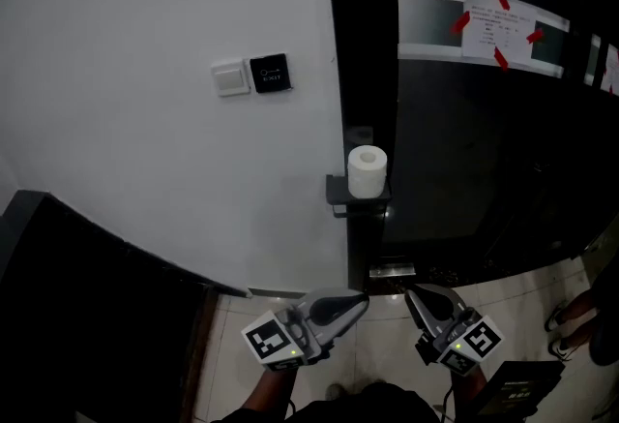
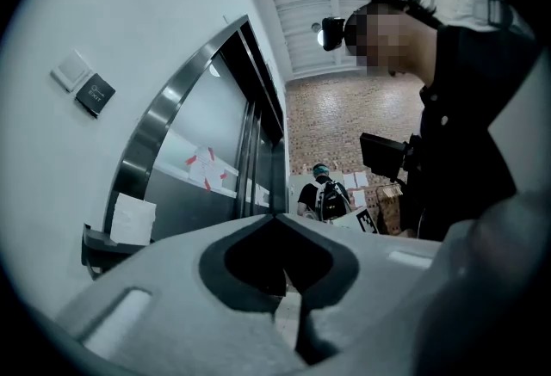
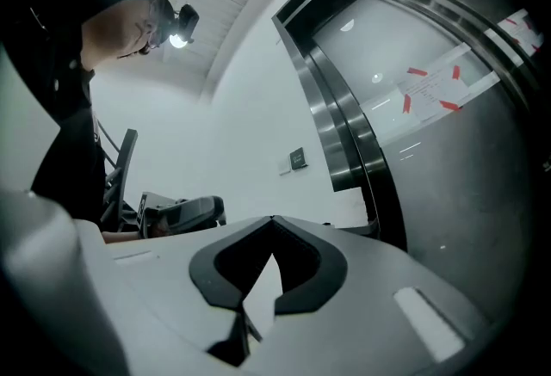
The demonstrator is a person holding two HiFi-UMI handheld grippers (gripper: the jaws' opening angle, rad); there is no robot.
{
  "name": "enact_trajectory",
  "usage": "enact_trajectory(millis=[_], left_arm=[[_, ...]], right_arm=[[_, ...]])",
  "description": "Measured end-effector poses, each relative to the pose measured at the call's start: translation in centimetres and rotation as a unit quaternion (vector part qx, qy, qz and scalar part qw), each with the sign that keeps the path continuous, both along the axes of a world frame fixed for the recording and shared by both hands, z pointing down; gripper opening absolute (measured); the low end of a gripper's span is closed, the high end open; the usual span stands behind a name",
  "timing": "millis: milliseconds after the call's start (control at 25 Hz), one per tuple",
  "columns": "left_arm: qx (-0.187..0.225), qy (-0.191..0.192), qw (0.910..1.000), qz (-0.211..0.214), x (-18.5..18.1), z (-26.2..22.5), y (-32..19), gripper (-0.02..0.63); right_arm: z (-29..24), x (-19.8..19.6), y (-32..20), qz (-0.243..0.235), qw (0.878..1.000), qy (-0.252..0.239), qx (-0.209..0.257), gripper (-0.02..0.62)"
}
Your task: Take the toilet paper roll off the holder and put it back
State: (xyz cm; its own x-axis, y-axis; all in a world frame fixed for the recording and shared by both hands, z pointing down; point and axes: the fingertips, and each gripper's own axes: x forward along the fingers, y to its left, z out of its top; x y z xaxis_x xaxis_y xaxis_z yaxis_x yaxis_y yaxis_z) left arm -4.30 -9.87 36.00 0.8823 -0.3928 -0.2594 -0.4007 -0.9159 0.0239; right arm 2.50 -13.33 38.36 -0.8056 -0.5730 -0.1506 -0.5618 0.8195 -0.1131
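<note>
A white toilet paper roll (image 1: 368, 169) stands upright on a small dark holder shelf (image 1: 338, 191) fixed to the black door frame. In the left gripper view the roll (image 2: 133, 219) and its holder (image 2: 96, 243) show at the left edge. My left gripper (image 1: 363, 301) and right gripper (image 1: 410, 293) hover low over the floor, well below the roll and apart from it. Both are shut with nothing between their tips, as the left gripper (image 2: 275, 218) and right gripper (image 3: 272, 219) show in their own views.
A white wall carries a light switch (image 1: 230, 77) and a dark card reader (image 1: 270, 73). To the right is a dark glass door with a red-taped paper notice (image 1: 495, 24). A black counter (image 1: 87, 315) fills the lower left. A bystander's shoes (image 1: 564, 319) are at the right.
</note>
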Motion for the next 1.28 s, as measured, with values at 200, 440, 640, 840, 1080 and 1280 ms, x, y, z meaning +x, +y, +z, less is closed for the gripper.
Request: enact_trajectory(millis=[200, 440, 640, 840, 1080, 1280], left_arm=[[-0.001, 0.013, 0.9996, -0.024, 0.8, -1.2, -2.0, -0.002], [-0.006, 0.005, 0.9993, -0.036, 1.6, -1.3, -3.2, -0.002], [-0.008, 0.003, 0.9994, -0.035, 1.6, -1.3, -3.9, -0.002], [-0.007, 0.007, 0.9995, -0.030, 0.8, -1.0, -4.6, -0.002], [-0.007, 0.012, 0.9994, -0.032, -0.7, -0.5, -5.6, -0.002], [-0.004, 0.018, 0.9991, -0.039, -2.0, -0.7, -6.2, -0.002]], right_arm=[[-0.5, 1.0, -3.0, -0.001, 1.000, 0.004, -0.009, 0.002], [-2.1, 1.6, -3.9, -0.033, 0.998, -0.047, -0.014, 0.002], [-1.1, 1.5, -4.4, -0.043, 0.998, -0.048, -0.022, 0.060], [1.2, 0.3, -6.2, -0.034, 0.999, -0.019, -0.032, 0.203], [2.6, -1.9, -12.5, 0.023, 0.999, 0.020, -0.044, 0.434], [1.5, -4.3, -18.0, 0.053, 0.996, 0.051, -0.041, 0.525]])
